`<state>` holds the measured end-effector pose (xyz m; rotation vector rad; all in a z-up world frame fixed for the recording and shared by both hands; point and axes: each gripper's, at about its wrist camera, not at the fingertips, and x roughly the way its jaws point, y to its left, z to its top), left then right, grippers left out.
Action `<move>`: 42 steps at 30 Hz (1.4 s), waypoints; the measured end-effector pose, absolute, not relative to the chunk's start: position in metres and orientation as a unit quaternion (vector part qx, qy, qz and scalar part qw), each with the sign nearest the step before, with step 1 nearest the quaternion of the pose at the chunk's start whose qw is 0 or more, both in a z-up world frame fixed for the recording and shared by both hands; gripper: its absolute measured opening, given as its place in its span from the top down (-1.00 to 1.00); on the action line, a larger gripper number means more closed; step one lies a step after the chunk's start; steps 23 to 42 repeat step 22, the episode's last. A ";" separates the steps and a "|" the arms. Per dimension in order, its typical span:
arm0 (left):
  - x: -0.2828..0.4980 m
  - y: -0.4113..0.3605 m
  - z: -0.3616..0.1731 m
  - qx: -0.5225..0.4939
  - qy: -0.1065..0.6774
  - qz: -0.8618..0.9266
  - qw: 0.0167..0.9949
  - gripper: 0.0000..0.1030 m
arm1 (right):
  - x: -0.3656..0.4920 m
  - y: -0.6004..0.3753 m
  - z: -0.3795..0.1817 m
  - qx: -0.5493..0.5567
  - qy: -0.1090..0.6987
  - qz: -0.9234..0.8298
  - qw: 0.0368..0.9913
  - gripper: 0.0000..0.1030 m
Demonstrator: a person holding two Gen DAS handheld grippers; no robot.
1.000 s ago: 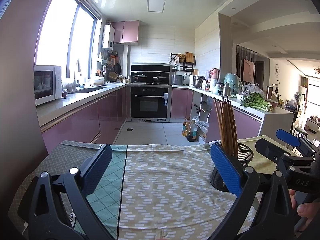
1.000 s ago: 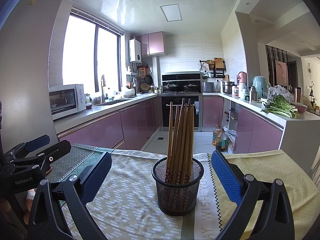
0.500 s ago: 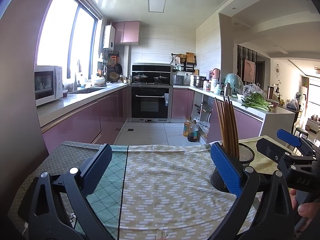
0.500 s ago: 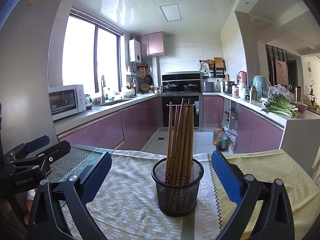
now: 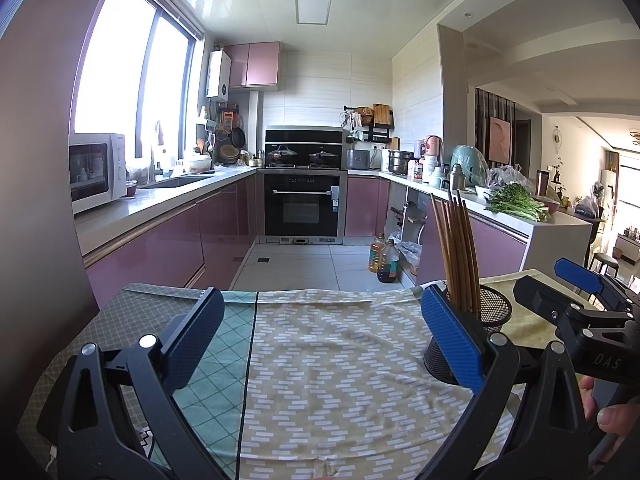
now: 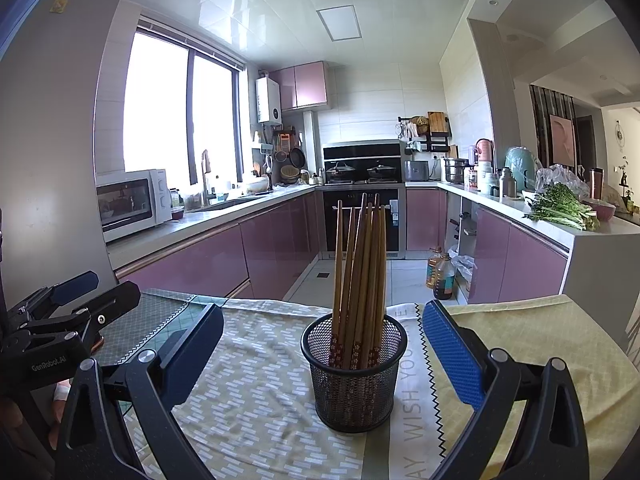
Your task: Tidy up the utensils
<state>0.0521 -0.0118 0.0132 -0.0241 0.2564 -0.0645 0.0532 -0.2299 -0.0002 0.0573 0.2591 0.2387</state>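
Holding our right gripper (image 6: 322, 350) wide open, we grip nothing; the black mesh cup (image 6: 354, 376) stands between its two fingers without touching them. Brown chopsticks (image 6: 362, 264) stand bunched inside the cup, leaning a little. The cup sits on a patterned tablecloth (image 6: 256, 392). Our left gripper (image 5: 320, 334) is wide open too, holding nothing, over bare cloth, with the cup just right of it.
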 end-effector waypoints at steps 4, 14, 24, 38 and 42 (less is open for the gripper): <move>0.053 -0.012 0.012 -0.010 0.128 -0.029 0.991 -0.89 | 0.054 -0.230 -0.001 0.029 0.130 0.118 0.984 -0.87; 0.055 -0.016 0.009 0.003 0.129 -0.020 0.991 -0.89 | 0.054 -0.231 -0.003 0.031 0.133 0.118 0.984 -0.87; 0.075 0.000 -0.008 -0.002 0.194 -0.020 0.981 -0.89 | 0.079 -0.276 -0.025 0.026 0.199 0.061 0.978 -0.87; 0.075 0.000 -0.008 -0.002 0.194 -0.020 0.981 -0.89 | 0.079 -0.276 -0.025 0.026 0.199 0.061 0.978 -0.87; 0.075 0.000 -0.008 -0.002 0.194 -0.020 0.981 -0.89 | 0.079 -0.276 -0.025 0.026 0.199 0.061 0.978 -0.87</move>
